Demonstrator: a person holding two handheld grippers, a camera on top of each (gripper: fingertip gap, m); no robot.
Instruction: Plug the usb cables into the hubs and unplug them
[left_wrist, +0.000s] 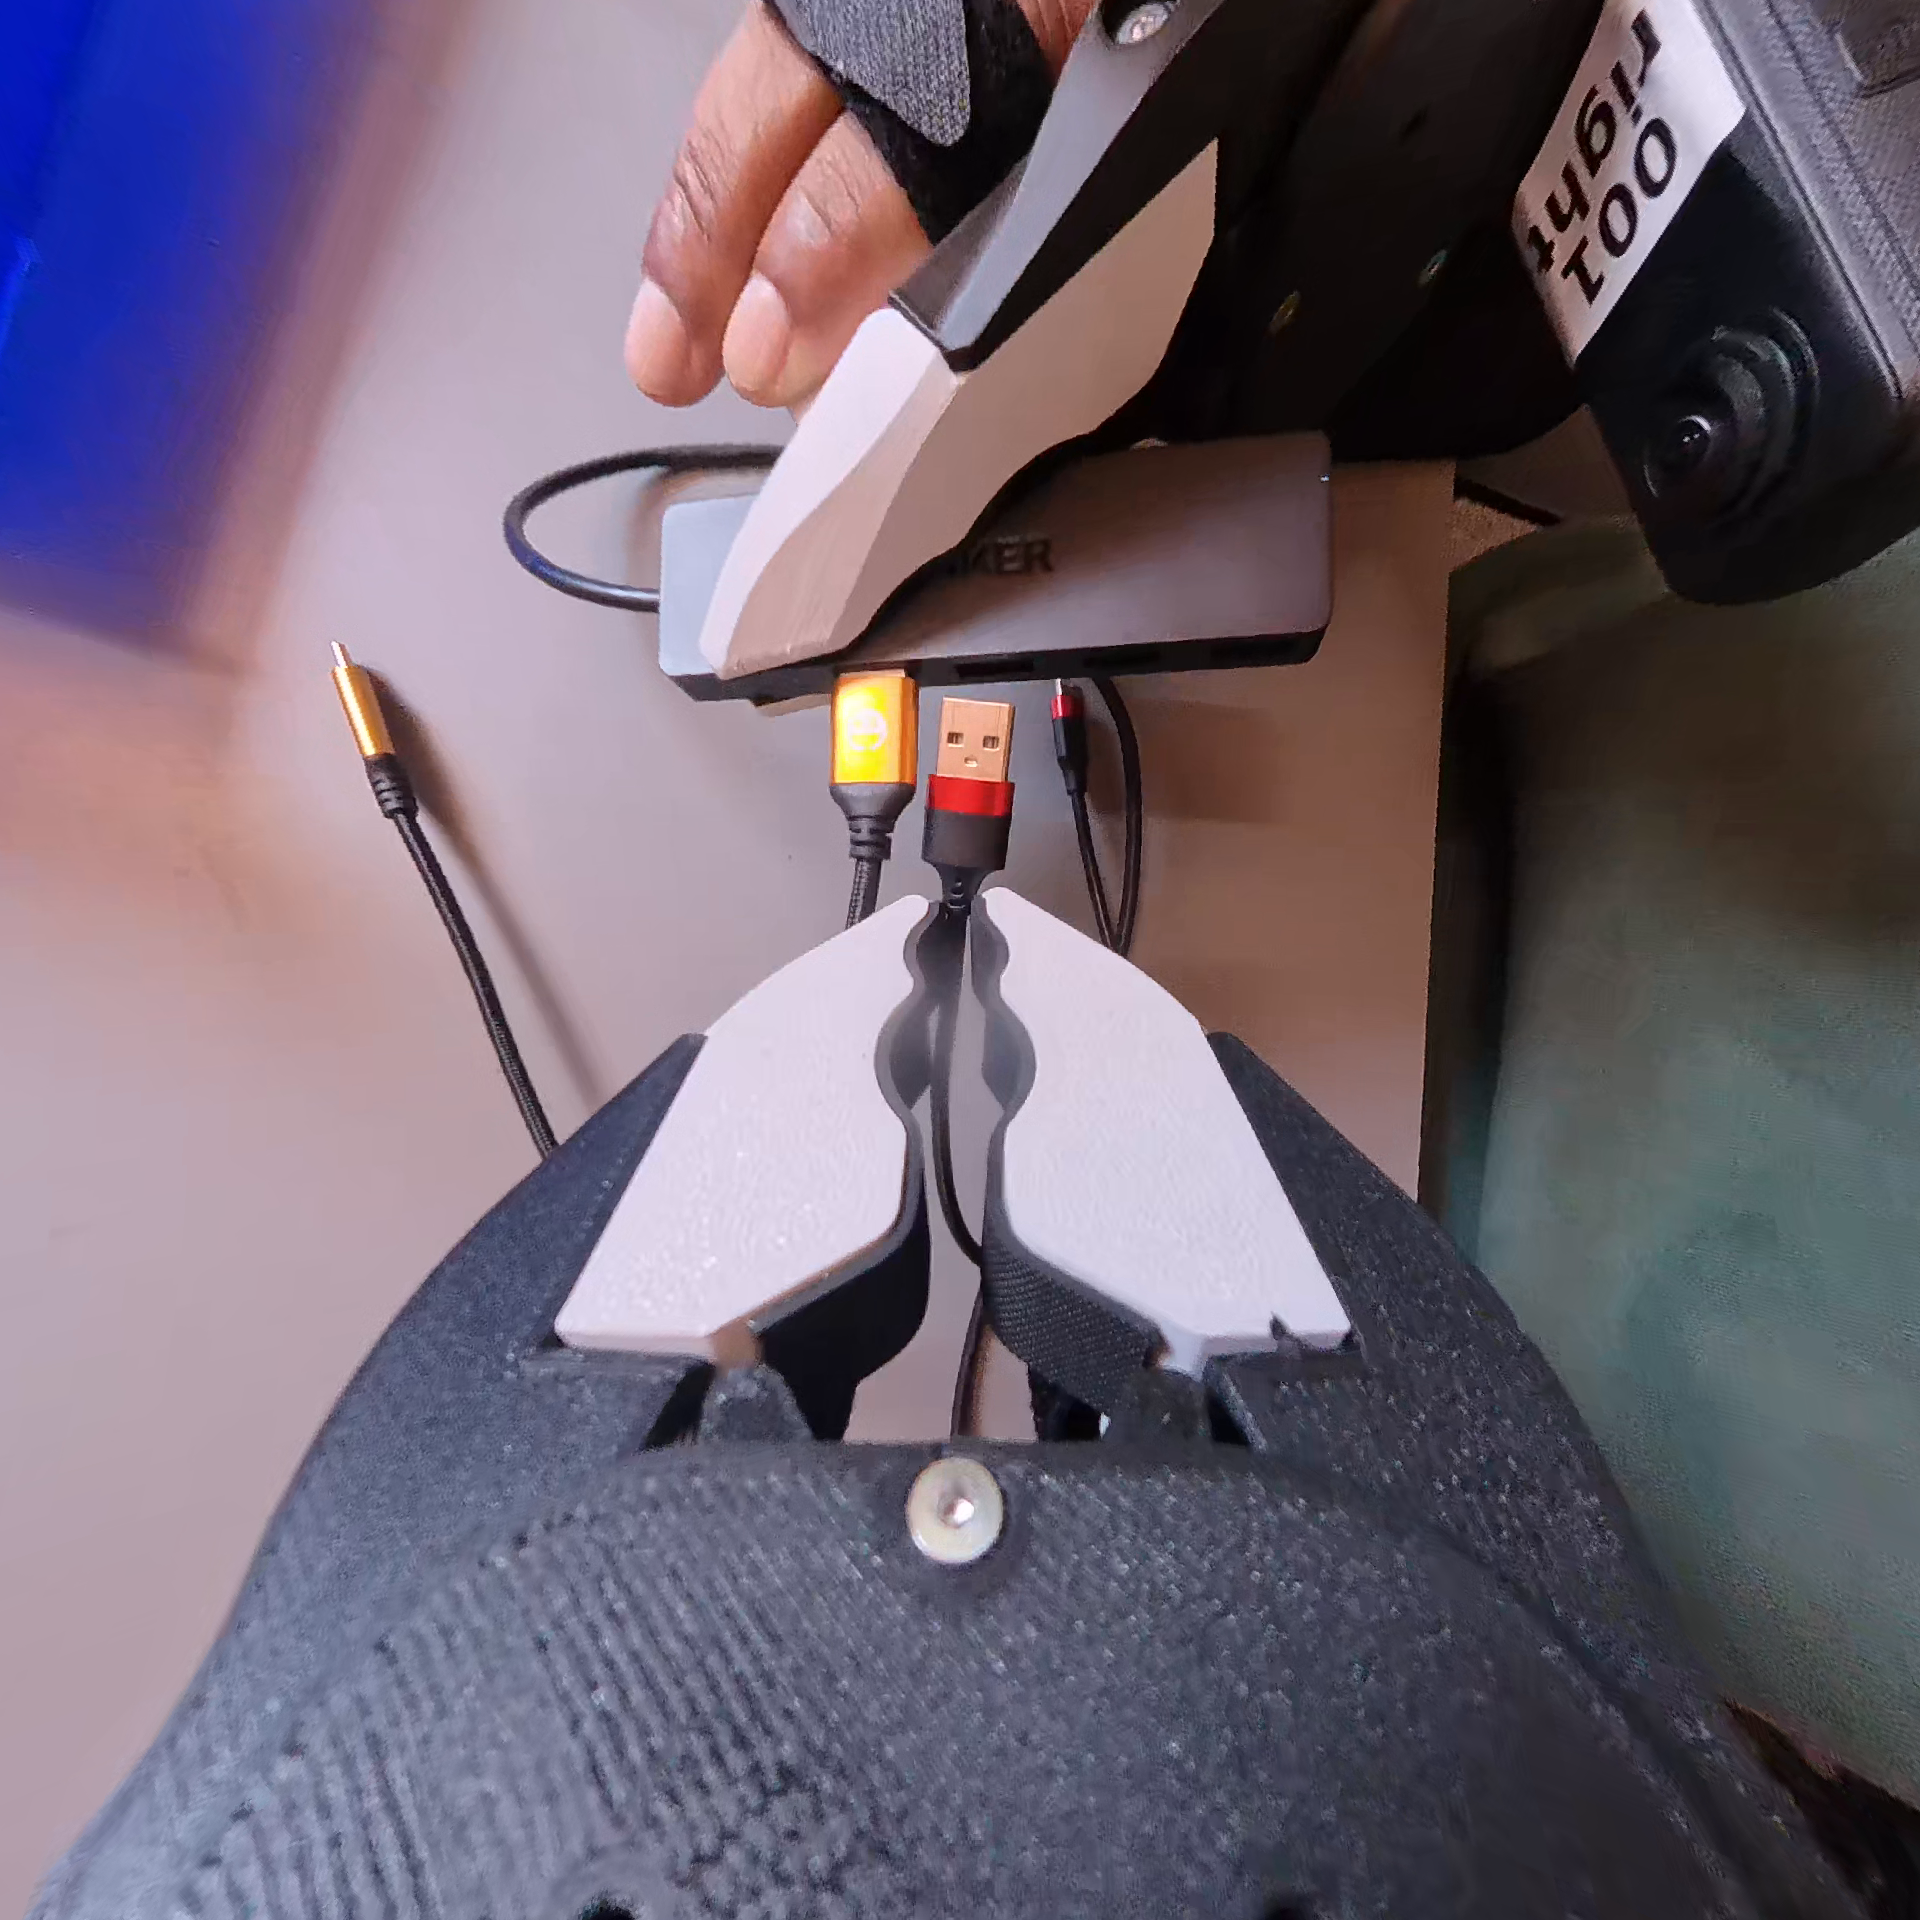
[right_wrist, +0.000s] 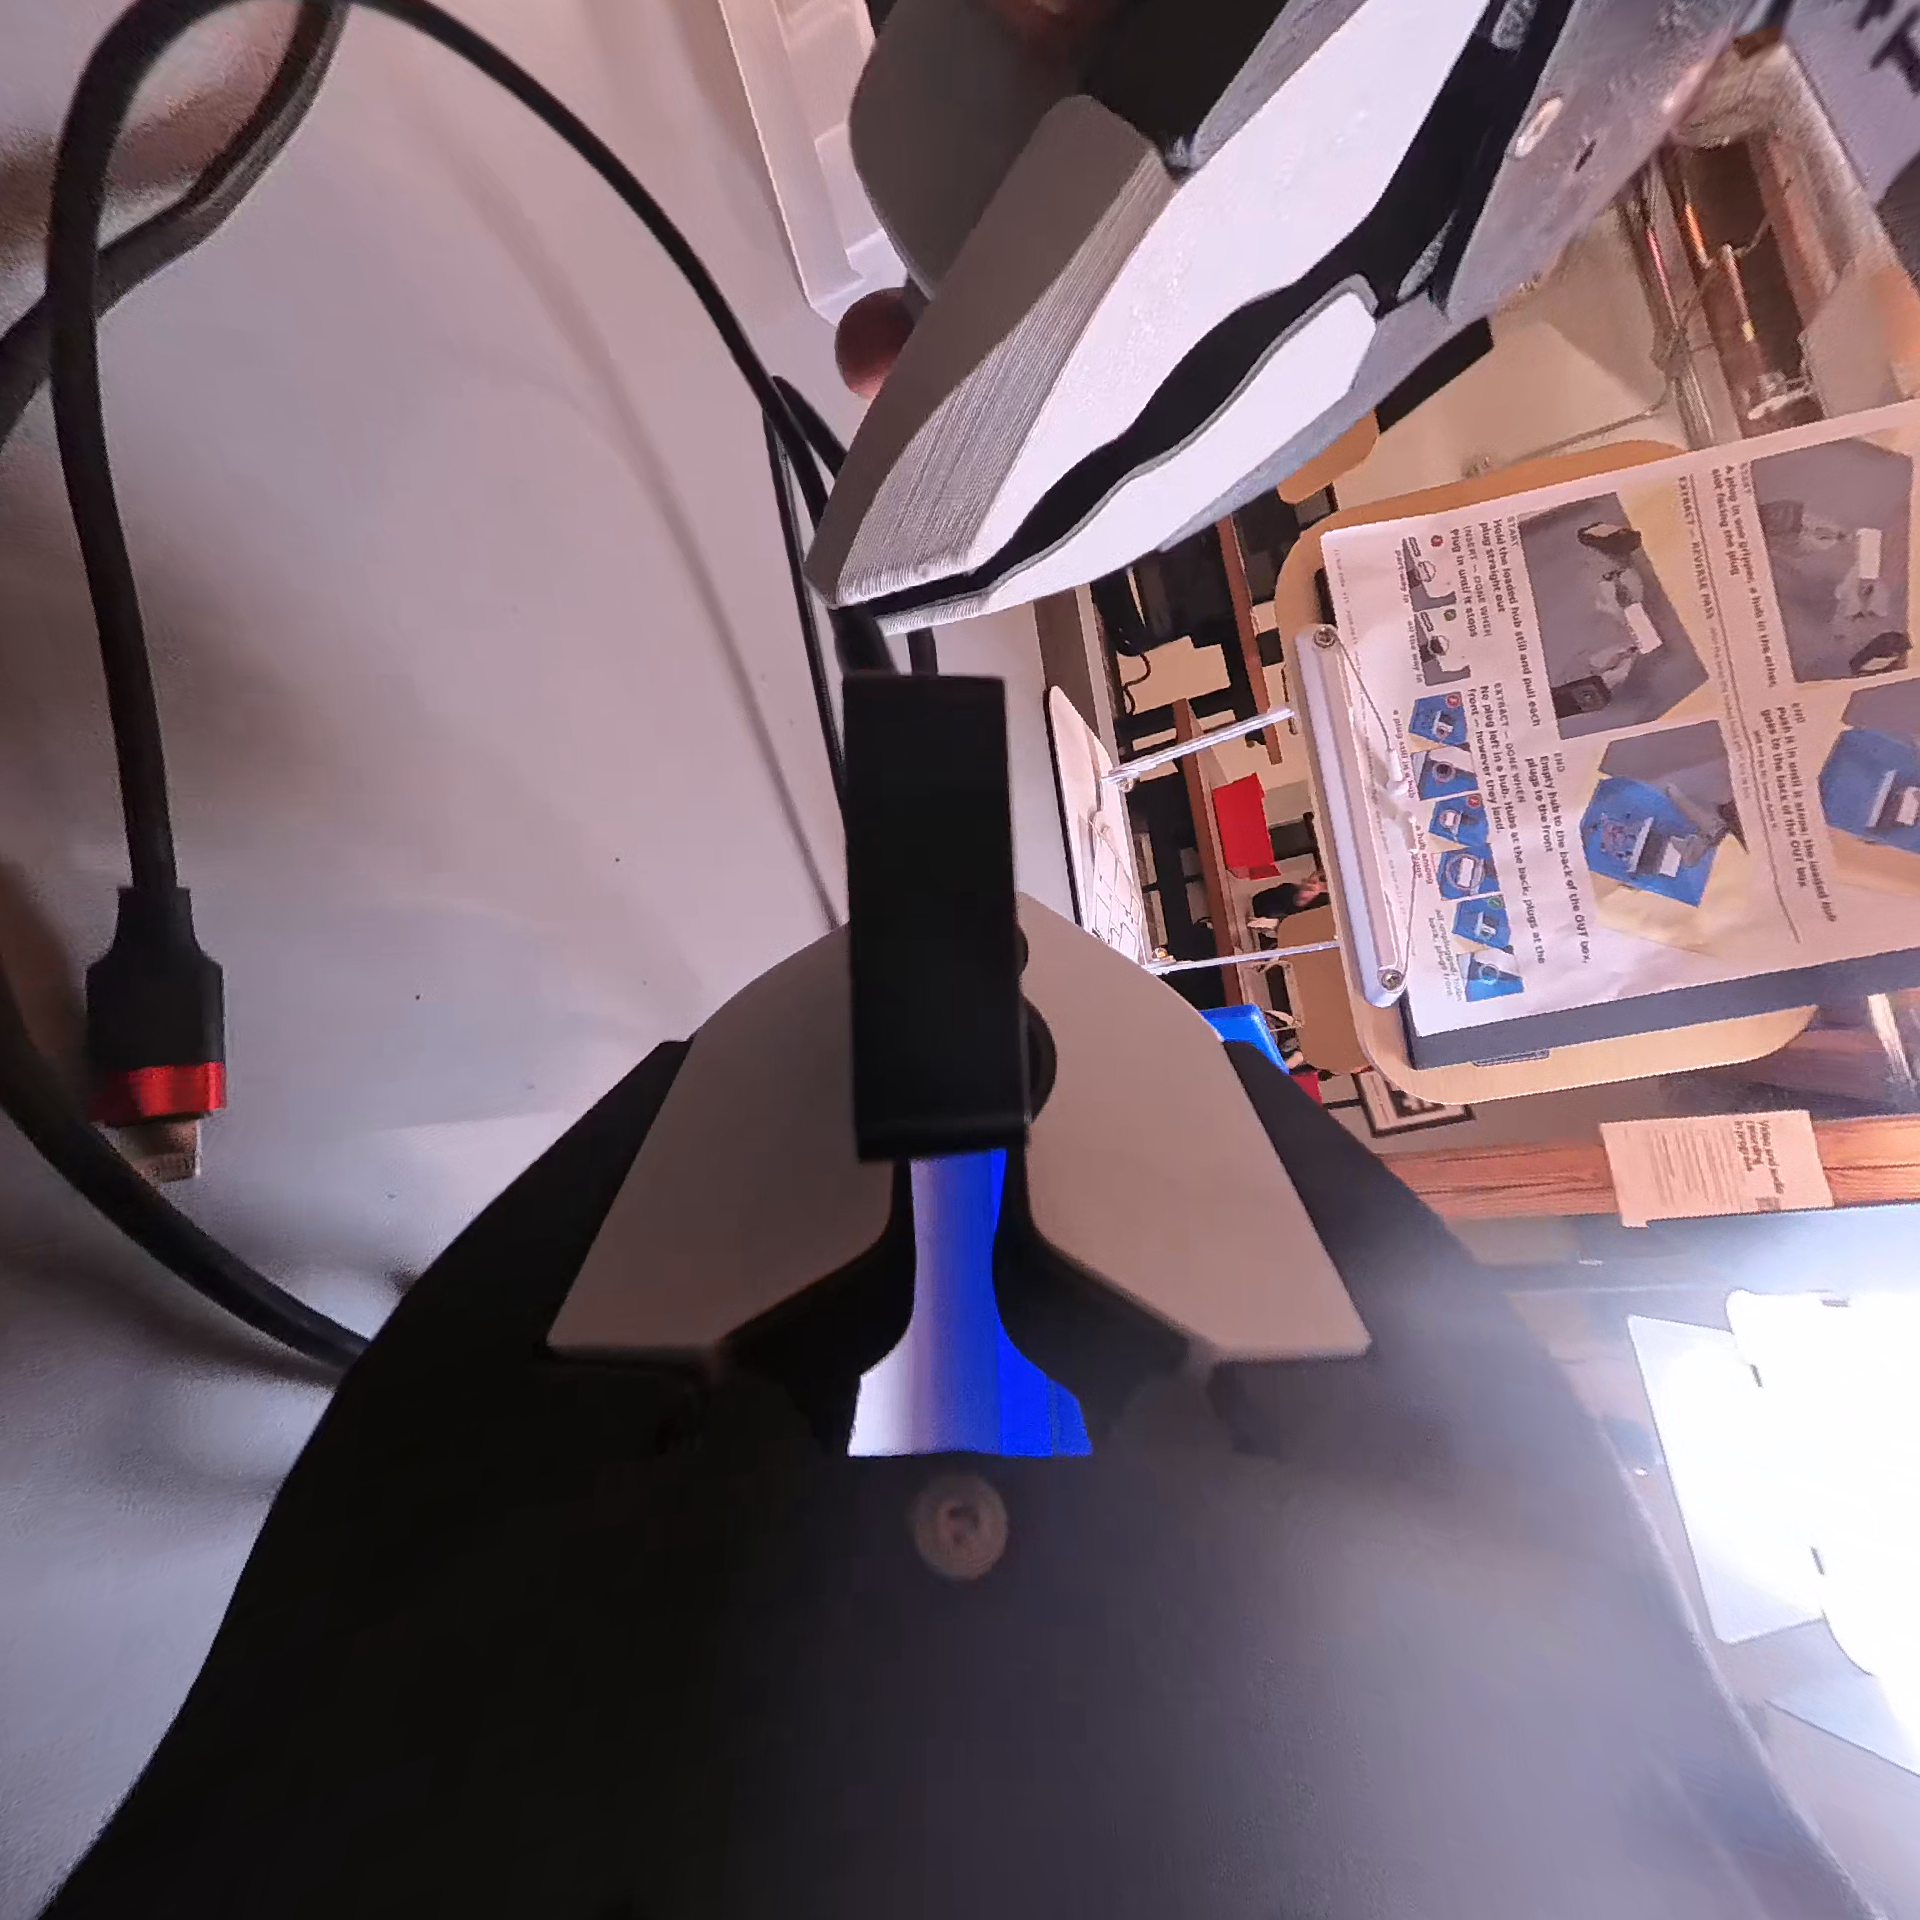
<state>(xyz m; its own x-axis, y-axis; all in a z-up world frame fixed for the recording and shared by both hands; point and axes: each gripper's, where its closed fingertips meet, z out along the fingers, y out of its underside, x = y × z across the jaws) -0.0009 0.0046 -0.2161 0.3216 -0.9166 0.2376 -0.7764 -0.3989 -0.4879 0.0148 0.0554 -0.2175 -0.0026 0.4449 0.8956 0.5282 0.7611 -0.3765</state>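
In the left wrist view, my left gripper (left_wrist: 956, 906) is shut on the black cable just behind the red-collared USB-A plug (left_wrist: 971, 769). The plug's metal tip sits just below the grey hub (left_wrist: 1195, 551), outside its ports. An orange USB plug (left_wrist: 873, 727) is seated in the hub's port to the left. My right gripper (right_wrist: 930, 935) is shut on the hub (right_wrist: 930, 810), seen end-on, and holds it above the table; one of its fingers (left_wrist: 831, 540) lies over the hub's top. The left gripper (right_wrist: 1039, 447) also shows in the right wrist view, above the hub.
An orange cable end (left_wrist: 362, 707) lies on the beige table at left. A small red plug (left_wrist: 1065, 727) hangs right of the USB-A plug. A red-collared plug (right_wrist: 156, 1039) lies on the table. A blue box (left_wrist: 104, 312), a green surface (left_wrist: 1662, 1039) and an instruction sheet (right_wrist: 1610, 727) surround the workspace. There is about 5 cm between the tips of the two grippers.
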